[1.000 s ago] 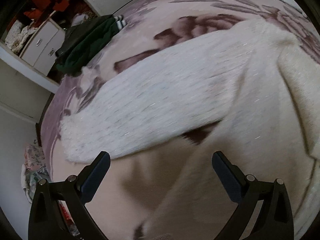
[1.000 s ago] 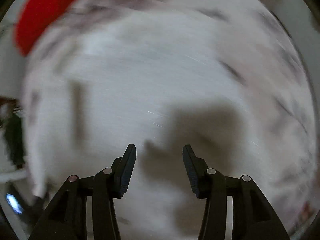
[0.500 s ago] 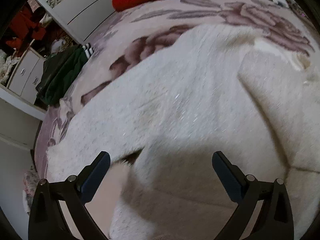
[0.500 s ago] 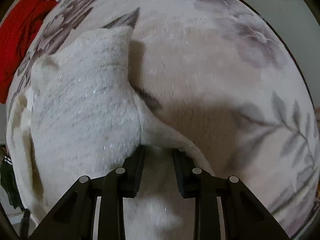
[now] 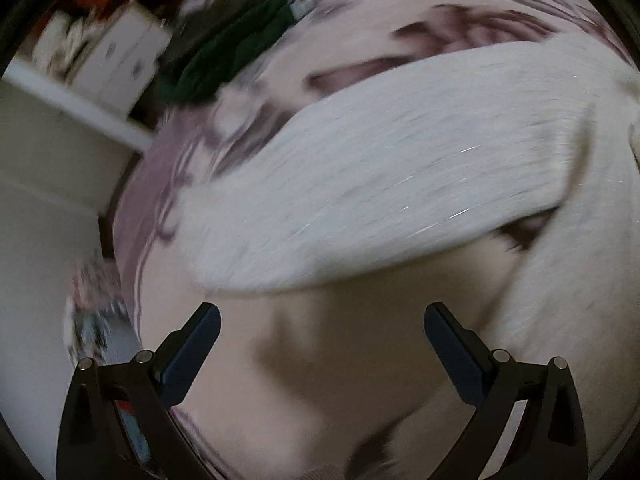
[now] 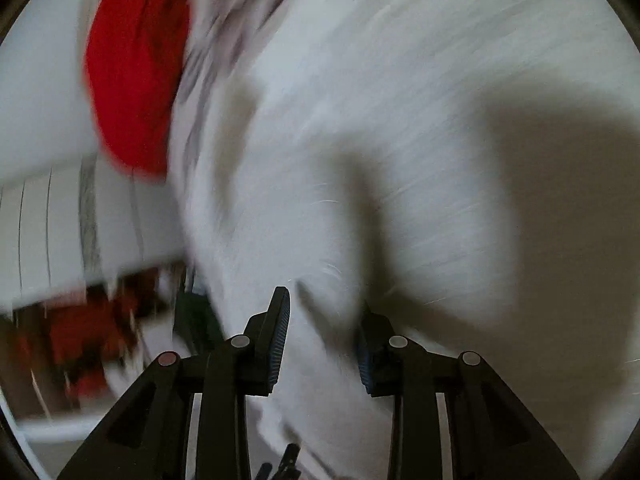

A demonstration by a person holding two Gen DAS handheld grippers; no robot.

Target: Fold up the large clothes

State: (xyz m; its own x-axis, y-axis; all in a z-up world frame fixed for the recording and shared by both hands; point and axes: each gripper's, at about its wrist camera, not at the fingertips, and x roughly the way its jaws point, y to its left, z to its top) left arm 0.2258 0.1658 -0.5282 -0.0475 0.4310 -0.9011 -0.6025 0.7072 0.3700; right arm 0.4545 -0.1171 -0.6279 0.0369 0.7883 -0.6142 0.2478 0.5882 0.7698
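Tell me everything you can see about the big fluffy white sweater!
The white sweater is a fuzzy knit with faint grey flecks and a few shiny threads. It lies spread on the flowered bedspread, one sleeve stretched out flat and ending in a rounded cuff. In the right wrist view it fills most of the picture, blurred, with dark shadows across it. Some of its fabric sits between the fingers of the right gripper, whose jaws have just been opening a little.
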